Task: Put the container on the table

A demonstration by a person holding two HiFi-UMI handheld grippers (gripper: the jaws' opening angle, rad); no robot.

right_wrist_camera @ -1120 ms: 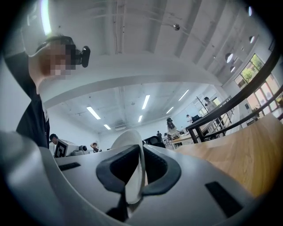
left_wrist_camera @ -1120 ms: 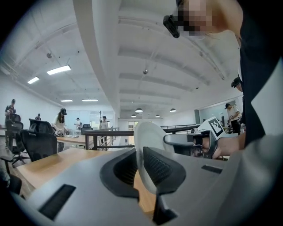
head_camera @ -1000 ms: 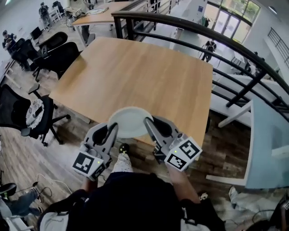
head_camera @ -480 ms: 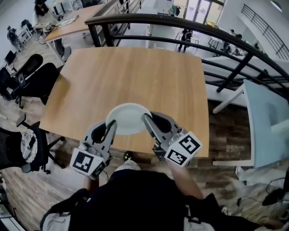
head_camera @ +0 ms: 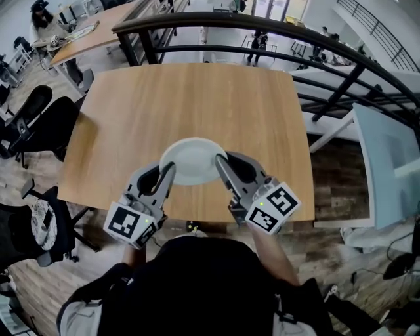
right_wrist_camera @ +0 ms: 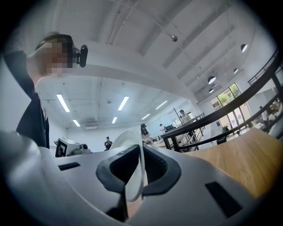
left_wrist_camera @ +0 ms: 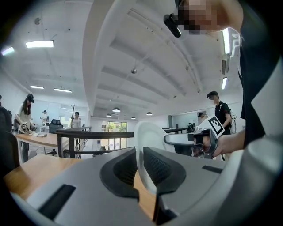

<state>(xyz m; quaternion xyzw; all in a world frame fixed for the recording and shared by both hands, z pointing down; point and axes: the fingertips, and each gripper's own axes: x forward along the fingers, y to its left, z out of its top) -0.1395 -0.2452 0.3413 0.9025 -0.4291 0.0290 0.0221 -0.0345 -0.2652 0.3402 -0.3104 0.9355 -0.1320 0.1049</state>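
Since a second ago we are standing nearer the desk [head_camera: 197,92], and the white container [head_camera: 192,159] is now hanging over its near half instead of past its edge. We are keeping the left gripper [head_camera: 169,169] and right gripper [head_camera: 219,163] clamped on opposite rims; we should be lowering both evenly, keeping it level, before letting go.

Ahead of my left tongs [head_camera: 167,172] and right tongs [head_camera: 220,164] I see a broad wooden table [head_camera: 190,98], with a dark curved railing [head_camera: 197,18] beyond it. Left of the left tongs, black office chairs [head_camera: 39,118] stand on wood-plank floor [head_camera: 331,184]. Strip lights [left_wrist_camera: 39,43] glow on the white ceiling [left_wrist_camera: 66,26].
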